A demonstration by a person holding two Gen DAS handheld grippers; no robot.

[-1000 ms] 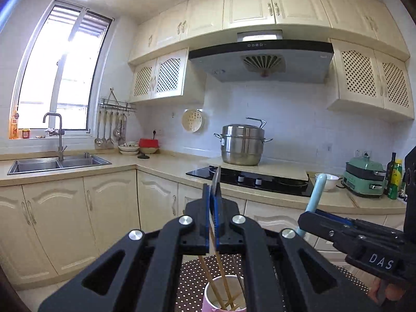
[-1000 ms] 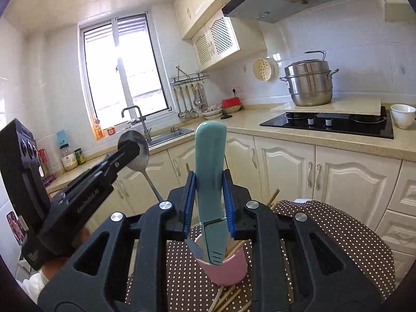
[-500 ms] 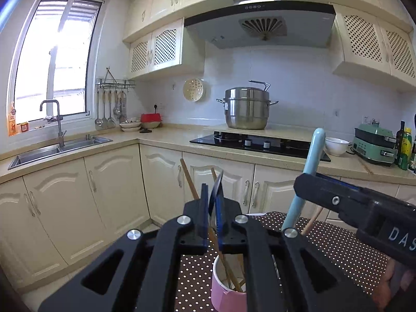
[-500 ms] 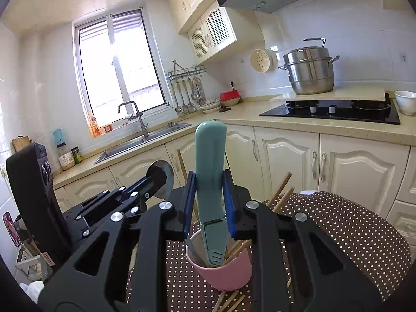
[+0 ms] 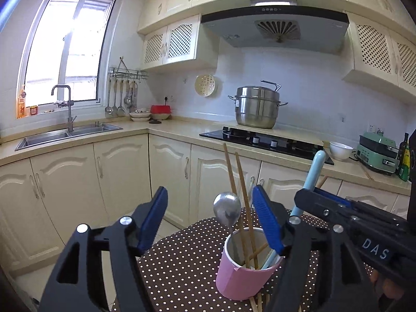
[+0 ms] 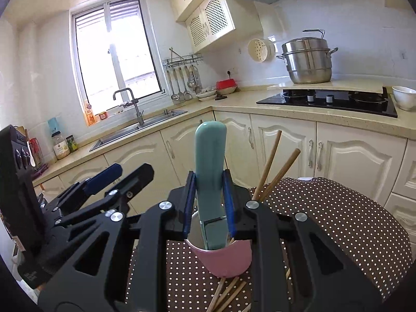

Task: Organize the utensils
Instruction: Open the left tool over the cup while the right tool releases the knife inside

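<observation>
A pink cup stands on the brown dotted tablecloth. It holds wooden chopsticks and a metal spoon, bowl end up. My left gripper is opening; the spoon stands free between its wide blue pads, touching neither. My right gripper is shut on a teal-handled utensil, whose lower end dips into the cup. In the right wrist view the left gripper sits to the left of the cup.
Several loose chopsticks lie on the cloth in front of the cup. Behind the table run cream cabinets and a counter with a sink, a black hob, a steel steamer pot and a white bowl.
The left jaws went from shut on the spoon to wide apart, leaving the spoon standing in the cup. Both grippers sank toward the cup, and the teal utensil went deeper into it.
</observation>
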